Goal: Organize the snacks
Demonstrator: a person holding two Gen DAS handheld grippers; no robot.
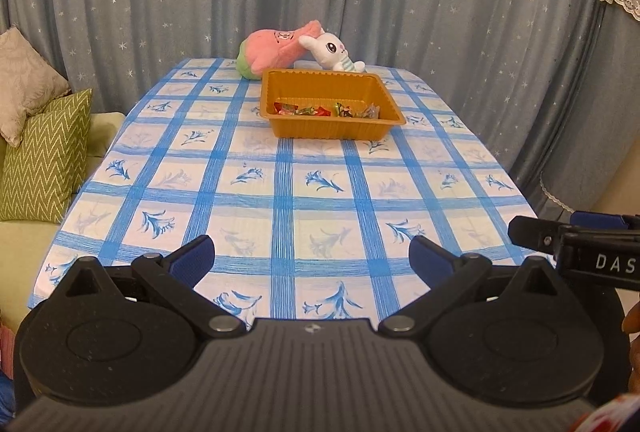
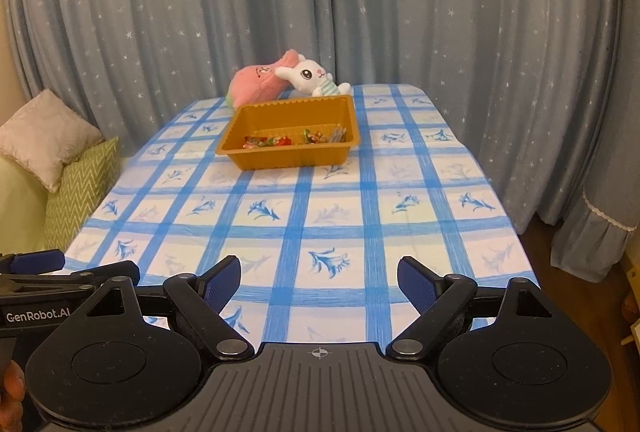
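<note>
Both claws sit low at the near edge of the counter with nothing in them. The left claw (image 1: 311, 258) has its blue pads spread wide, just checkered cloth showing in the gap. The right claw (image 2: 319, 284) is the same deal: pads apart, nothing between them. They're side by side too, since each camera catches the other claw poking in from the edge of its view.

Out past the claws it's a long stretch of blue-and-white tablecloth (image 1: 280, 192) with nothing on it. No loose snacks anywhere on the cloth that I can spot.

The snacks (image 1: 326, 110) are all in the orange tray (image 1: 332, 130), well away toward the far end. They're bunched along the tray's near wall. From the right wrist view there looks to be a divider ridge inside the tray, with the wrappers on the near side of it, but I can't tell the compartments apart for sure.

Behind the tray, a pink plush (image 1: 272, 50) and a white bunny plush (image 1: 332, 52) lean against each other, just decoration by the look of it.

My guess is that the sorting is basically done, and the claws hang back empty because nothing's left to grab.
</note>
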